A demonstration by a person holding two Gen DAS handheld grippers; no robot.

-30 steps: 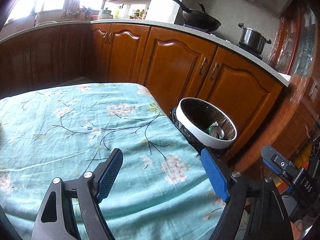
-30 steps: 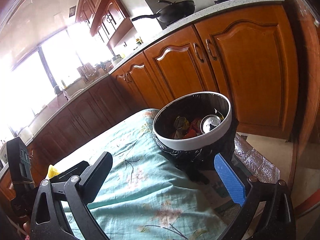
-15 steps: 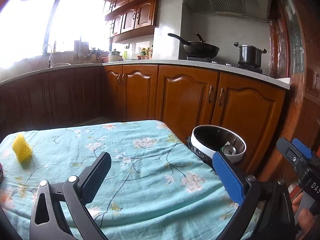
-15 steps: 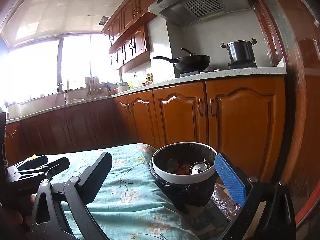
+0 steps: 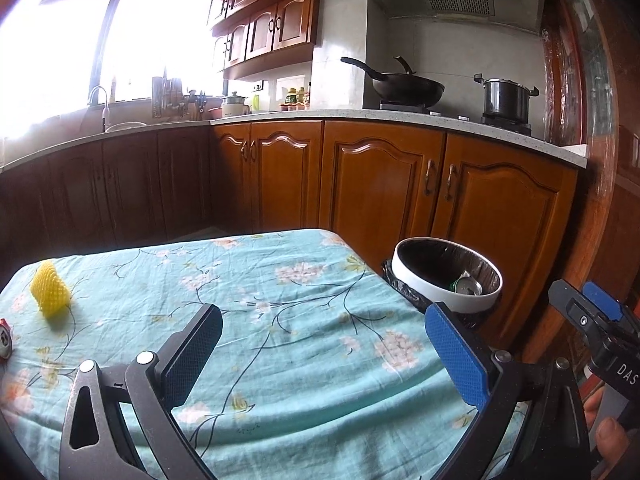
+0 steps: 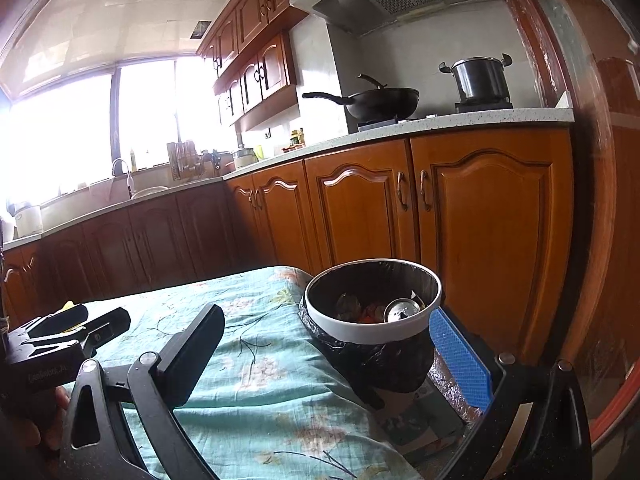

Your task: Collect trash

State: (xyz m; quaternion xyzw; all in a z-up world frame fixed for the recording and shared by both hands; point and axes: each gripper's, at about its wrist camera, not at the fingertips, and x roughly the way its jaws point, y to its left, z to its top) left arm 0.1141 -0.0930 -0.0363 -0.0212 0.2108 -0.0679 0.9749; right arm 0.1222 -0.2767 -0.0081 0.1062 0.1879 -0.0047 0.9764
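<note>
Across the upper half of both views, wooden cabinets (image 5: 384, 184) under a pale countertop (image 5: 400, 118), with a black wok (image 5: 404, 88) and a steel pot (image 5: 506, 100) at upper right. Filling the lower left and centre, a table under a teal floral cloth (image 5: 280, 312). Just off its right edge, at centre right, a white-rimmed trash bin (image 6: 374, 330) lined with a black bag, holding a silver can (image 6: 400, 310) and mixed scraps. At far left on the cloth, a yellow foam net (image 5: 50, 290), with part of a red-and-white can (image 5: 5, 338) cut off by the frame edge below it. Left gripper (image 5: 320, 356) at bottom centre, jaws spread wide, gripping nothing, above the cloth. Right gripper (image 6: 326, 354) at bottom centre, likewise wide apart and empty, blue pad just beside the bin. Readable on the right gripper's body at lower right of the left view: "DAS", cut off; lettering at lower left of the right view too faint to read.
</note>
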